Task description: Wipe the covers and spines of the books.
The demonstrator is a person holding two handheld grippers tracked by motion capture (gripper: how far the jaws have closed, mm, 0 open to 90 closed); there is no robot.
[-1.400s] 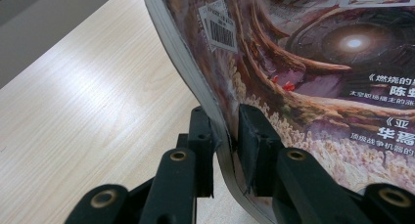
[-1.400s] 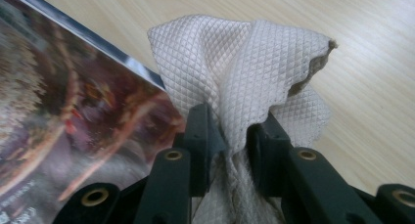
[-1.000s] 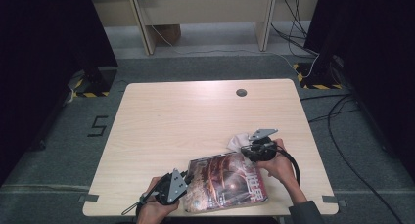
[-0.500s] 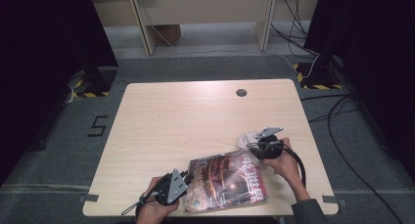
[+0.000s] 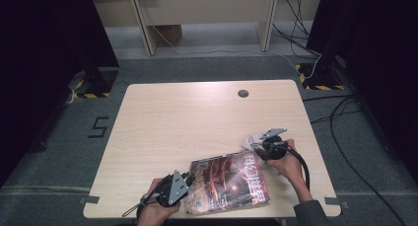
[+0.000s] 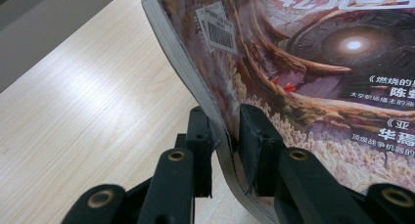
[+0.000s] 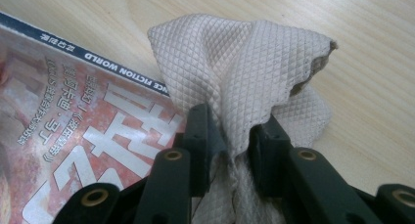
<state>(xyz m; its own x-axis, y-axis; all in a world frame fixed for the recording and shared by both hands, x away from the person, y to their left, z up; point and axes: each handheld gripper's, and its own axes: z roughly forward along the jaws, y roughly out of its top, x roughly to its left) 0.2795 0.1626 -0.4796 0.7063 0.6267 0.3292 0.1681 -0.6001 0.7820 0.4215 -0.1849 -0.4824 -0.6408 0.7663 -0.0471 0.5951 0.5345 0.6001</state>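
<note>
A magazine (image 5: 227, 181) with a dark reddish cover lies near the table's front edge. My left gripper (image 5: 186, 178) is shut on its left edge; in the left gripper view the jaws pinch the magazine's spine (image 6: 195, 82) at my left gripper (image 6: 226, 138). A crumpled beige quilted cloth (image 5: 250, 140) rests at the magazine's far right corner. My right gripper (image 5: 257, 148) is shut on it. In the right gripper view the cloth (image 7: 244, 67) bunches up between the jaws of my right gripper (image 7: 235, 131), partly over the magazine (image 7: 73, 116).
The light wooden table (image 5: 197, 117) has a round cable hole (image 5: 243, 93) near its far edge. Cables (image 5: 345, 117) lie on the grey floor to the right. Desk legs (image 5: 143, 18) stand behind the table.
My right gripper with the cloth has slid a little to the right and toward the far side, off the magazine's cover. The left gripper and magazine have stayed put.
</note>
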